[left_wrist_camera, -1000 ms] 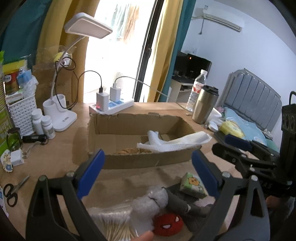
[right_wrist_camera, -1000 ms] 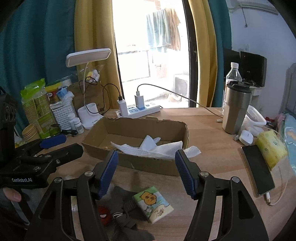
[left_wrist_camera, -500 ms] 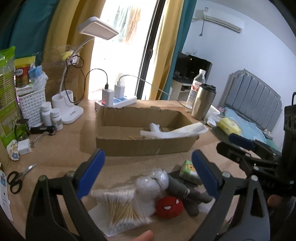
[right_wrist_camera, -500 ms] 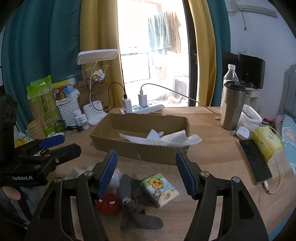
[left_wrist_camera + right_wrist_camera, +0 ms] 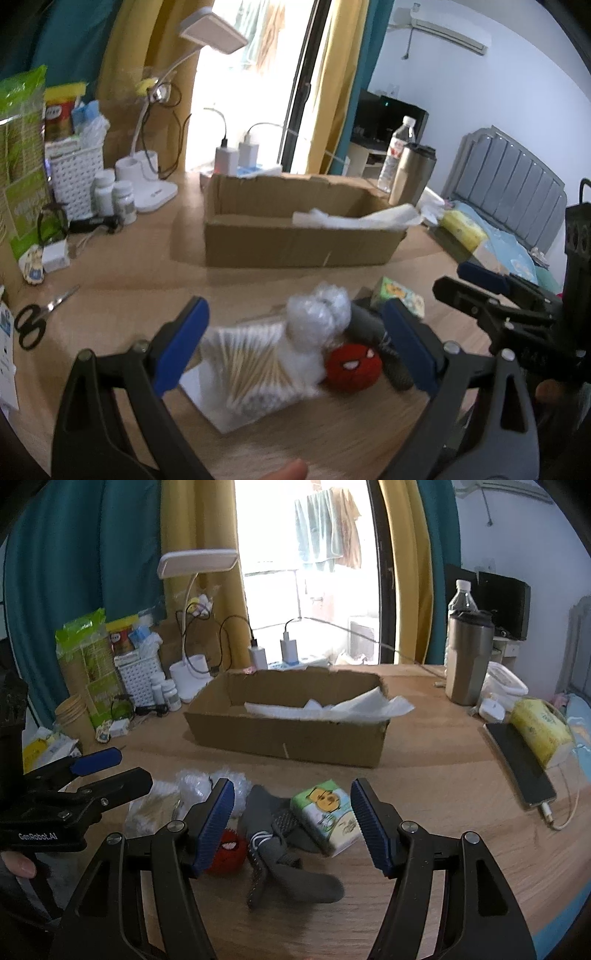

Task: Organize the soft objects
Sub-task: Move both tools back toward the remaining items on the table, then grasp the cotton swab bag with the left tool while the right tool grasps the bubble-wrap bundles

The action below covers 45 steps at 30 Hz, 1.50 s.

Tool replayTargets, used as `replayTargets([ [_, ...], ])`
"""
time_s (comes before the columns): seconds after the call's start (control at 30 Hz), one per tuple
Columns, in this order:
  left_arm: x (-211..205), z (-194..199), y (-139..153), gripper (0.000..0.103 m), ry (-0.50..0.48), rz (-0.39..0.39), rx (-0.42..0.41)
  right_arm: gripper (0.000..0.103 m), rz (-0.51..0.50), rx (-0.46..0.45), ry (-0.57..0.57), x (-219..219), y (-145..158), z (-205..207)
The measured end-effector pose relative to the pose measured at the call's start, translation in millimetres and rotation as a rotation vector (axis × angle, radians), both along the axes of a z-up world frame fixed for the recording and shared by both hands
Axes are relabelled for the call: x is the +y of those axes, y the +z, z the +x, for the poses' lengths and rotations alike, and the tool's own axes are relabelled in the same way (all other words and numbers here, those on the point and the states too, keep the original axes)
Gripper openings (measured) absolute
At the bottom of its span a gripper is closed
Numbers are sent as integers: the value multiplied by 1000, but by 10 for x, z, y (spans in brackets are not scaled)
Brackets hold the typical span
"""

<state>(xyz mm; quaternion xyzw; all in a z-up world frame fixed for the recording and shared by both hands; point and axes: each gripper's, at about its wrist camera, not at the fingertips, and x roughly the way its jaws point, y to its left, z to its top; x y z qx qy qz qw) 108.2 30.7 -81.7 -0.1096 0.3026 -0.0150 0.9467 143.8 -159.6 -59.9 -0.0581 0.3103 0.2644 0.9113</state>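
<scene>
Paper towel (image 5: 328,709) inside cardboard box (image 5: 288,738)

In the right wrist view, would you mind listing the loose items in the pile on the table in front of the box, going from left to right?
Cotton swab pack → red Spider-Man ball → grey socks → cartoon tissue pack.

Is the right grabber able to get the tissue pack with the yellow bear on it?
Probably yes. The right gripper is open, and the tissue pack sits between its blue fingers with nothing on top. The gray socks lie against its left side and might get pinched too.
</scene>
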Motion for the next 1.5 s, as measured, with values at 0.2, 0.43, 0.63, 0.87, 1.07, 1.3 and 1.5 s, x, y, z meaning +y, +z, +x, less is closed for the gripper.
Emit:
replayTargets([
  [0.2,110,-37,-157,96,20,-8,31,69,-22,25,20,157,-126,27],
  [0.43,253,-33,-353,96,40,-21,77,69,-46,59,65,372,-243,75],
  [0.63,288,49,-477,96,16,-25,116,70,-58,75,99,577,-285,137],
  [0.87,384,129,-577,94,23,-63,162,77,-73,100,98,672,-340,255],
  [1.07,431,164,-630,70,-3,-83,189,82,-65,106,109,727,-340,307],
  [1.3,397,170,-620,44,-35,-70,188,82,-66,110,124,767,-331,333],
  [1.5,482,111,-573,40,-31,-76,173,82,-66,118,159,851,-353,323],
])
